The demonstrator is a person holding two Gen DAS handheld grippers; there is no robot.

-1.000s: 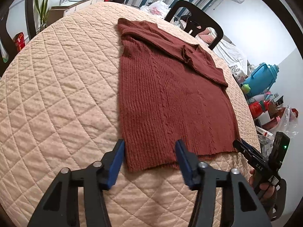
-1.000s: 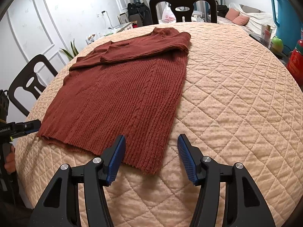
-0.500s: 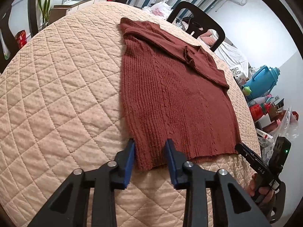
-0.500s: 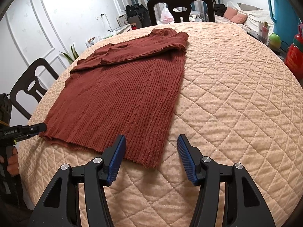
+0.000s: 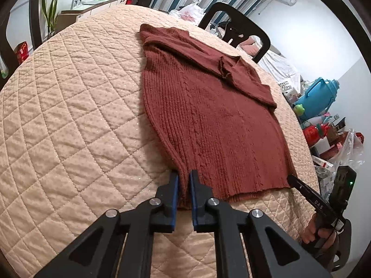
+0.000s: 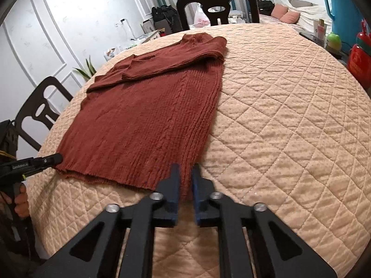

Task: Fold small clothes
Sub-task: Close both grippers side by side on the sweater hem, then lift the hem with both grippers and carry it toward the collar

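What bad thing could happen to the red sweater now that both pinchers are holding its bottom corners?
1. The left gripper and right gripper each pinch only a small bit of the rust-red ribbed knit sweater's hem, so a corner might slip out when lifted.
2. The sleeves folded across the chest lie loose and could slide open.
3. The knit may drag on the quilted peach table cover and bunch up.

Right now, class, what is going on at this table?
A person is folding a rust-red knitted sweater that lies flat on a quilted peach tablecloth, sleeves already folded across the chest. The left gripper is shut on one bottom corner of the hem and the right gripper on the other. The hem is not yet lifted.
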